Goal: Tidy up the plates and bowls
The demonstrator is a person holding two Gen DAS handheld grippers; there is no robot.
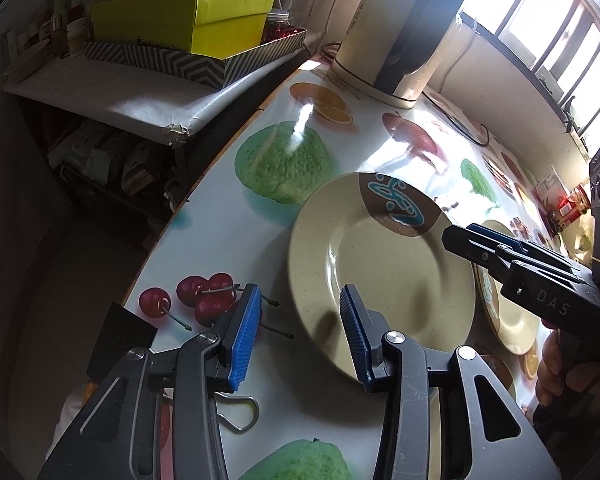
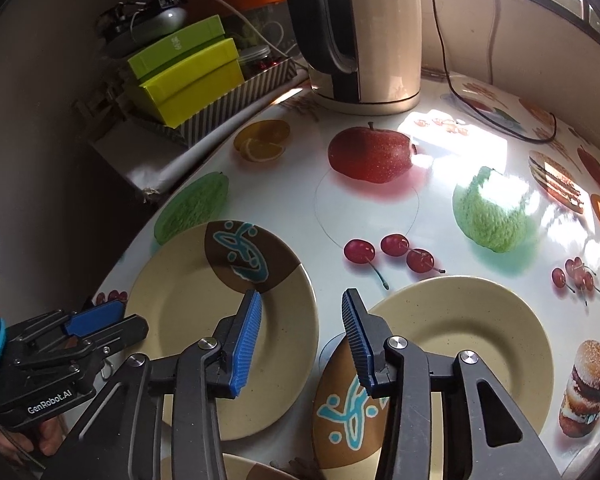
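Observation:
Two cream plates with a brown patch and a blue squiggle lie on the fruit-print table (image 1: 228, 248). The left plate (image 1: 383, 264) (image 2: 220, 320) has its near-left rim between the blue pads of my left gripper (image 1: 300, 320), which stands open astride it: one pad over the table, the other over the plate. My right gripper (image 2: 301, 332) is open too, hovering over the gap between the left plate and the right plate (image 2: 459, 340) (image 1: 511, 320). From the left wrist view its tip (image 1: 449, 238) sits at the left plate's right rim. The left gripper (image 2: 128, 322) shows at the lower left.
A cream kettle (image 1: 399, 40) (image 2: 363, 40) stands at the back, its cable (image 2: 499, 120) trailing across the table. Yellow-green boxes (image 1: 188, 20) sit on a side shelf past the table's left edge. A wire clip (image 1: 240, 416) lies near me. Part of a third plate (image 2: 240, 466) shows at the bottom.

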